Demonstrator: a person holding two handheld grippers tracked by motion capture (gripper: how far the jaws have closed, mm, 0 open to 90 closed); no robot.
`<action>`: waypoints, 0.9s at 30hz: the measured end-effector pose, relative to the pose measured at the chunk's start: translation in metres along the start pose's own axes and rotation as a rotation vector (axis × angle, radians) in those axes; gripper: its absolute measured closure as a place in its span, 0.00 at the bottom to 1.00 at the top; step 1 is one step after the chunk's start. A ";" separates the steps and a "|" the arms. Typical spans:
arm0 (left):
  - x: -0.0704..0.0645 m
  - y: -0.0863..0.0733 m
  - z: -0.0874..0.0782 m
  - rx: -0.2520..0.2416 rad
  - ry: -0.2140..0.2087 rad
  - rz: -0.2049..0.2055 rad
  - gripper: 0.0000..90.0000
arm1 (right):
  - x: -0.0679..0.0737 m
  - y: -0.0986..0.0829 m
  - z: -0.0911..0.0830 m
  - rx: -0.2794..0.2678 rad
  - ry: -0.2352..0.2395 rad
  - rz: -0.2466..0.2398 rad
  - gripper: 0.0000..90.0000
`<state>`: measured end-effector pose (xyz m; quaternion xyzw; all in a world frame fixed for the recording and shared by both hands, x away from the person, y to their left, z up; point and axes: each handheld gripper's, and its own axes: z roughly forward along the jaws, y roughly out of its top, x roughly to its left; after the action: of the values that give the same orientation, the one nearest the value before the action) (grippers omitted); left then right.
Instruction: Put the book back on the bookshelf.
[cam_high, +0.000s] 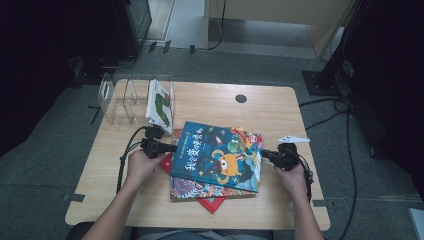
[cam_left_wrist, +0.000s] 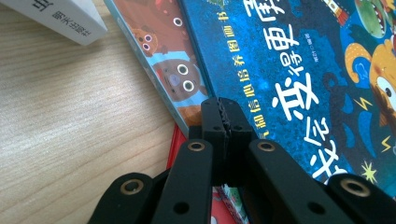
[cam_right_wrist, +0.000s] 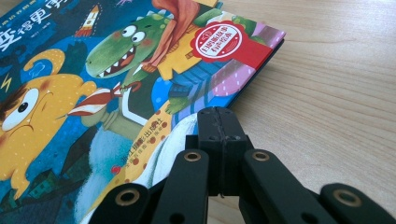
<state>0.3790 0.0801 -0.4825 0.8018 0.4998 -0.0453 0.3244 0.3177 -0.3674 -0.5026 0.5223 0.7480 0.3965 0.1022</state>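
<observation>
A blue picture book (cam_high: 220, 155) with a yellow monster and a green dinosaur tops a stack in the middle of the wooden table (cam_high: 265, 110). Under it lie a second illustrated book (cam_high: 200, 190) and a red one (cam_high: 212, 203). My left gripper (cam_high: 172, 148) is shut, its tips at the blue book's (cam_left_wrist: 289, 60) left edge; from the left gripper (cam_left_wrist: 224, 109) view they lie over that edge, with the second book (cam_left_wrist: 163, 56) beside it. My right gripper (cam_high: 265, 154) is shut too, and the right gripper (cam_right_wrist: 219, 116) tips rest at the blue book's (cam_right_wrist: 93, 93) right edge.
A clear acrylic book rack (cam_high: 120, 97) stands at the back left of the table, holding an upright white book (cam_high: 160, 105) with a caterpillar; the white book's (cam_left_wrist: 60, 18) corner is near my left gripper. A round cable hole (cam_high: 241, 98) sits at the back. Bare wood (cam_right_wrist: 327, 93) lies right of the stack.
</observation>
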 end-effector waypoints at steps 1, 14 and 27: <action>0.000 0.000 0.000 0.002 -0.001 -0.003 1.00 | 0.000 0.000 0.000 0.001 0.005 0.002 1.00; -0.007 -0.016 -0.006 0.023 -0.014 -0.010 1.00 | -0.004 0.002 0.001 0.013 0.040 -0.003 1.00; -0.007 -0.033 -0.018 0.025 -0.029 -0.044 1.00 | 0.001 0.008 0.006 0.041 0.078 -0.038 1.00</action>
<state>0.3437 0.0944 -0.4810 0.7939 0.5119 -0.0704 0.3205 0.3264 -0.3625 -0.5003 0.4941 0.7691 0.3993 0.0696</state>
